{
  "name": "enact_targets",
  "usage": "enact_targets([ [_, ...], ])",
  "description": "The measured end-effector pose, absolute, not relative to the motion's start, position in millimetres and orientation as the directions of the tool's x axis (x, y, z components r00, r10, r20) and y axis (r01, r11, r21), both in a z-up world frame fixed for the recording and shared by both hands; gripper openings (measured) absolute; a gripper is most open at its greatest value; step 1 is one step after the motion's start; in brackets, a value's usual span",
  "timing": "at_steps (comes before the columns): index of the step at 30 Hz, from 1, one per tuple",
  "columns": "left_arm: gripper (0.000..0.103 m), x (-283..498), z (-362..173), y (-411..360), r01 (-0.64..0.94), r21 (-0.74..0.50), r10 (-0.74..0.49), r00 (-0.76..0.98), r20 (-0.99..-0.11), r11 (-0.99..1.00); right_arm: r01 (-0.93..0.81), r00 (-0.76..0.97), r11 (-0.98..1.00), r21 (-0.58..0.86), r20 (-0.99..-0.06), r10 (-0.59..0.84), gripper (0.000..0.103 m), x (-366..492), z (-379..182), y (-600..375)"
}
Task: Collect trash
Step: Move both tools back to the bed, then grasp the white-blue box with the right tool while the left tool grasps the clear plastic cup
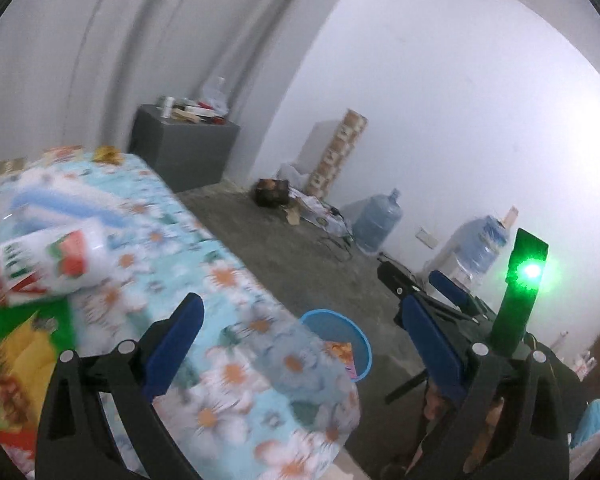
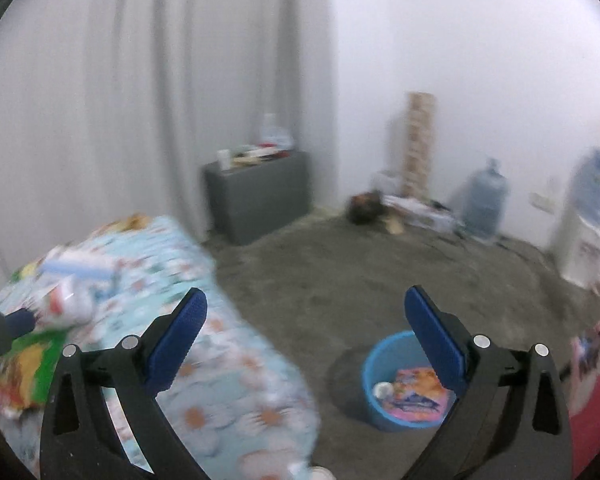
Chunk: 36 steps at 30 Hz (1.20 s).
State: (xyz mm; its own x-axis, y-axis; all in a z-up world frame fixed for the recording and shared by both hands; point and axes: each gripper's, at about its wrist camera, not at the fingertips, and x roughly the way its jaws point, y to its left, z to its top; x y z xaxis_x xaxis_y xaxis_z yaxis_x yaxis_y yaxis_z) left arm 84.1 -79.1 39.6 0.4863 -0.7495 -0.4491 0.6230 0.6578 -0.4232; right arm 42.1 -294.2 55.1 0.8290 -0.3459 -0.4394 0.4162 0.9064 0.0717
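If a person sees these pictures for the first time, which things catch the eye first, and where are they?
First comes the table with the flowered cloth on the left, carrying a green and yellow snack bag and a white wrapper. Beside its corner, on the grey floor, stands the blue bucket with a pink packet already inside. Both the left gripper and the right gripper are open and empty.

So the table (image 2: 228, 360) is on the left with a couple of wrappers (image 1: 16, 364) and a carton (image 1: 40, 268) on it. Bucket (image 2: 374, 384) sits on the floor just right of it, with trash (image 2: 418, 396) inside. Cabinet (image 2: 260, 196) and water jugs (image 2: 484, 200) stand behind, along the wall.
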Motion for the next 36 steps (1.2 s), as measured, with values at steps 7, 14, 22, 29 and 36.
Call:
enact_targets([
  [7, 0.097, 68.7, 33.9, -13.0, 0.57, -0.385, -0.688, 0.592, -0.421, 0.726, 0.219, 0.877, 0.973, 0.071, -0.45, -0.165, 0.095, 59.8, 58.4, -247.1],
  [14, 0.097, 77.3, 23.8, 39.7, 0.447, -0.426, -0.61, 0.674, -0.418, 0.786, 0.13, 0.852, 0.973, 0.188, -0.523, -0.013, 0.095, 69.1, 55.2, -222.0],
  [22, 0.097, 98.4, 24.9, 85.2, 0.373, -0.452, -0.56, 0.72, -0.41, 0.81, 0.094, 0.78, 0.934, 0.344, -0.609, 0.146, 0.095, 94.1, 41.7, -216.0],
  [29, 0.097, 151.3, 63.0, 114.5, 0.357, -0.299, -0.46, 0.773, -0.438, 0.885, 0.037, 0.732, 0.845, 0.533, -0.59, 0.34, 0.095, 137.7, 45.6, -226.1],
  [36, 0.097, 225.9, 57.0, 103.7, 0.456, -0.138, -0.453, 0.712, -0.537, 0.879, 0.076, 0.629, 0.623, 0.778, -0.522, 0.576, 0.094, 229.5, 28.3, -241.6],
])
